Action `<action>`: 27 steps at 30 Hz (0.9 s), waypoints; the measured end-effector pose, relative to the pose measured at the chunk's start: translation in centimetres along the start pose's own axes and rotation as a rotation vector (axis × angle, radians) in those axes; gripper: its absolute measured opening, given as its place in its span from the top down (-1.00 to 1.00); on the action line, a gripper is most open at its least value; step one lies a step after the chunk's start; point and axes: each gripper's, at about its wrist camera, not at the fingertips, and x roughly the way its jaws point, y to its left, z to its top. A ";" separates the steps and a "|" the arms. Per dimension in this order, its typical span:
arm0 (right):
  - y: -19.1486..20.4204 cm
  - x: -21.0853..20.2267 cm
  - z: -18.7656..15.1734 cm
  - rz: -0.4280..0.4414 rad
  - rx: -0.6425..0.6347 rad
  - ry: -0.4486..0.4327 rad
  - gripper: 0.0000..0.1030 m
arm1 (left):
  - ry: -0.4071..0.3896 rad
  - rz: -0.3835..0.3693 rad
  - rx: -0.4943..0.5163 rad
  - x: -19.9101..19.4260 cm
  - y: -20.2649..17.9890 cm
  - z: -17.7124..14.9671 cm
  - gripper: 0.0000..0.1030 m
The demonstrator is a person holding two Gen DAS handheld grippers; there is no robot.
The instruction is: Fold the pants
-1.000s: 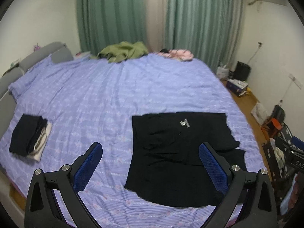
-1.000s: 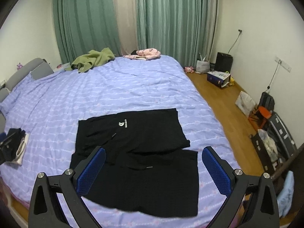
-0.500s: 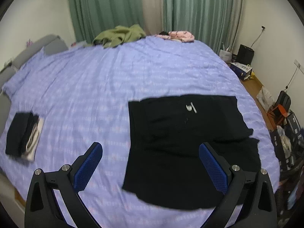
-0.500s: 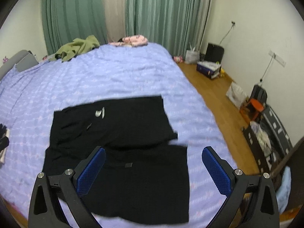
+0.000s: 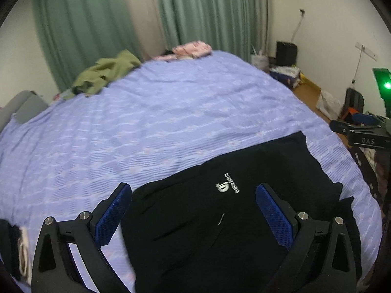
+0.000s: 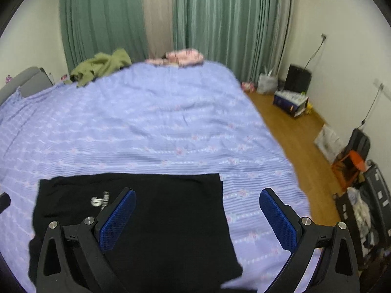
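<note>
Black pants (image 5: pixel 220 214) with a small white logo lie flat on the lilac bed cover (image 5: pixel 158 127), one leg folded over the other. They also show in the right wrist view (image 6: pixel 158 207). My left gripper (image 5: pixel 193 214) is open and empty, just above the pants near their left edge. My right gripper (image 6: pixel 198 217) is open and empty, above the pants' right edge. The right gripper's body (image 5: pixel 361 134) shows at the right of the left wrist view.
A green garment (image 6: pixel 102 66) and a pink one (image 6: pixel 183 57) lie at the bed's far end by the curtains. A folded stack of clothes (image 5: pixel 14 244) sits at the left. Bags, boxes and a rack stand on the wooden floor (image 6: pixel 293 131) on the right.
Both grippers have come down and closer to the pants, which now fill the lower part of both views. Both stay open. The pants have not moved.
</note>
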 end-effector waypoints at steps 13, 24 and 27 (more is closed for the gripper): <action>-3.9 16.5 -1.5 0.119 0.075 0.242 -0.56 | 0.144 -0.073 -0.011 14.2 -4.6 1.4 -1.00; -4.8 19.1 -2.0 0.207 0.134 0.295 0.66 | 0.174 -0.100 -0.057 16.7 -4.3 1.8 -1.00; -5.1 16.7 -0.9 0.178 0.090 0.220 0.74 | 0.169 -0.090 -0.055 16.9 -4.0 2.2 -1.00</action>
